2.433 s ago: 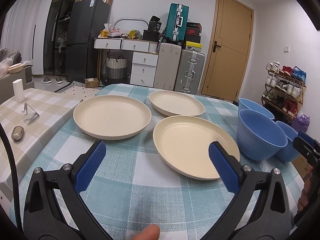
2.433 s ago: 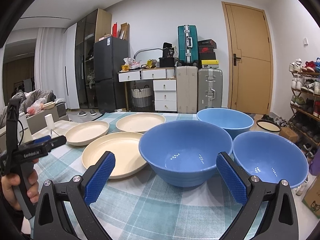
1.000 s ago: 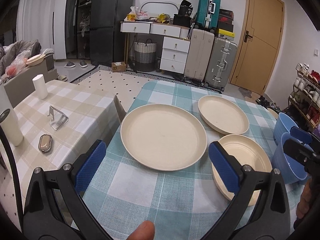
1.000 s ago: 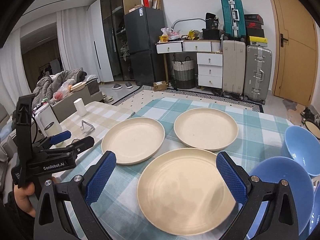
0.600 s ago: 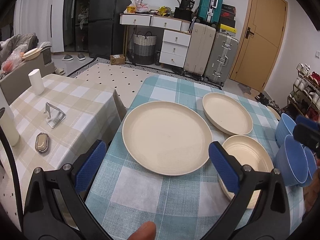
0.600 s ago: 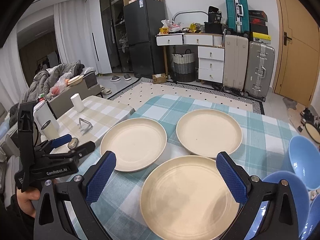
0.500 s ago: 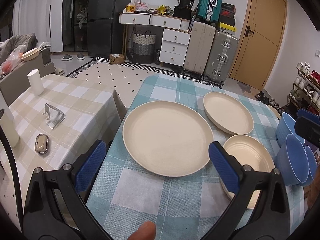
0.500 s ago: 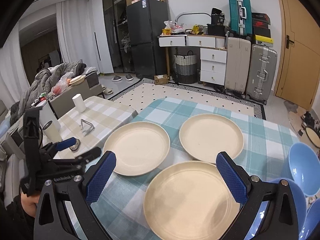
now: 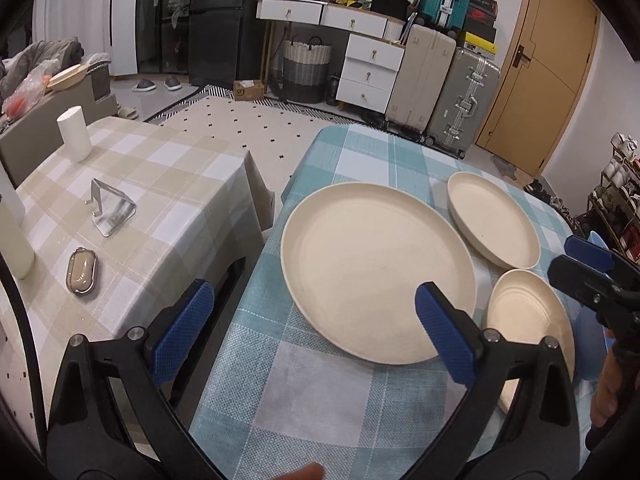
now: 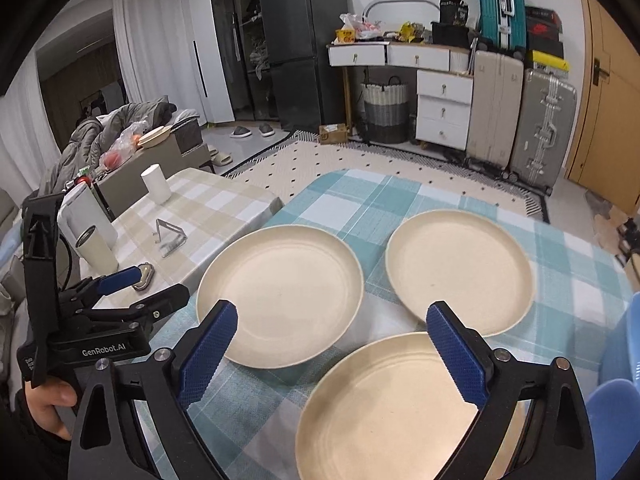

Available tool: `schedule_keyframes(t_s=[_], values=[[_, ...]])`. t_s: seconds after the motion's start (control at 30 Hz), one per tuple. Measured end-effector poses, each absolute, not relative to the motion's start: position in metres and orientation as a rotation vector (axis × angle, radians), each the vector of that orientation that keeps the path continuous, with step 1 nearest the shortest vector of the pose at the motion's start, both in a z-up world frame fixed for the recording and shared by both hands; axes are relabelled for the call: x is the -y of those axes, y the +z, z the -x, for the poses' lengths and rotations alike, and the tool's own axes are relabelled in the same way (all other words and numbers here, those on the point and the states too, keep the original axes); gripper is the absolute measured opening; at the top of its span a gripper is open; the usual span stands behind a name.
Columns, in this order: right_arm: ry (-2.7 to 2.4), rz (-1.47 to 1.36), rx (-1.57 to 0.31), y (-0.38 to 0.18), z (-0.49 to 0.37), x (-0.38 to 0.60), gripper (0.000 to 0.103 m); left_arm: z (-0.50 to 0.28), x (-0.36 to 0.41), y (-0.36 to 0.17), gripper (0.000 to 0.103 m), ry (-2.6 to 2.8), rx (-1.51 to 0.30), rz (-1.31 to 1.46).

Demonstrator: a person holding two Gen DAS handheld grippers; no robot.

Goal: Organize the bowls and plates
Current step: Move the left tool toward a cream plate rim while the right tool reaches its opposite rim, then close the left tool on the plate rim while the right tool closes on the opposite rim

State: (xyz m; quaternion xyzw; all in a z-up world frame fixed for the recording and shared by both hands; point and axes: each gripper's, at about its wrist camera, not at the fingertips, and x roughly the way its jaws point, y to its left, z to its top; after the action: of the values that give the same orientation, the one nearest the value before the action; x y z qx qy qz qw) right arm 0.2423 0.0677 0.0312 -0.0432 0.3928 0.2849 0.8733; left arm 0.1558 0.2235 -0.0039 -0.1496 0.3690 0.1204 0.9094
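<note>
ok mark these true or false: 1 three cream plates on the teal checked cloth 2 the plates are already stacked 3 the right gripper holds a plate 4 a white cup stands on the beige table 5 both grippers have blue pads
1. True: the left plate, the far plate and the near plate all lie on the teal checked cloth.
2. False: they lie separately, side by side.
3. False: the right gripper is open above the plates, with nothing between its fingers.
4. True: the white cup stands on the beige table.
5. True: the left gripper also has blue pads.
</note>
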Motion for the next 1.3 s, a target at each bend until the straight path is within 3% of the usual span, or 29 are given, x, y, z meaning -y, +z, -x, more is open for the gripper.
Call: schedule_keyframes(t_s=[0.17, 0.3, 0.37, 0.5, 0.67, 1.1, 1.2, 1.27, 1.3], values=[[0.604, 0.082, -0.87, 0.008, -0.26, -0.078, 0.085, -0.168, -0.226, -0.02, 0.098, 0.253, -0.792, 0.311], [0.608, 0.081, -0.903, -0.007, -0.272, -0.085, 0.084, -0.179, -0.231, -0.03, 0.097, 0.257, -0.812, 0.319], [0.624, 0.064, -0.923, -0.016, -0.279, -0.087, 0.076, -0.183, -0.232, -0.034, 0.097, 0.258, -0.821, 0.322], [0.627, 0.052, -0.938, -0.027, -0.289, -0.091, 0.074, -0.191, -0.232, -0.042, 0.096, 0.262, -0.84, 0.308], [0.616, 0.037, -0.972, -0.041, -0.297, -0.095, 0.062, -0.198, -0.237, -0.053, 0.093, 0.266, -0.869, 0.317], [0.603, 0.018, -1.024, -0.061, -0.312, -0.102, 0.053, -0.208, -0.246, -0.076, 0.071, 0.282, -0.931, 0.35], [0.591, 0.02, -1.038, -0.064, -0.314, -0.102, 0.048, -0.21, -0.244, -0.076, 0.062, 0.284, -0.929, 0.329], [0.588, 0.017, -1.047, -0.066, -0.315, -0.102, 0.04, -0.211, -0.242, -0.076, 0.055, 0.287, -0.932, 0.315], [0.585, 0.015, -1.044, -0.066, -0.315, -0.101, 0.037, -0.212, -0.242, -0.076, 0.047, 0.288, -0.932, 0.307]])
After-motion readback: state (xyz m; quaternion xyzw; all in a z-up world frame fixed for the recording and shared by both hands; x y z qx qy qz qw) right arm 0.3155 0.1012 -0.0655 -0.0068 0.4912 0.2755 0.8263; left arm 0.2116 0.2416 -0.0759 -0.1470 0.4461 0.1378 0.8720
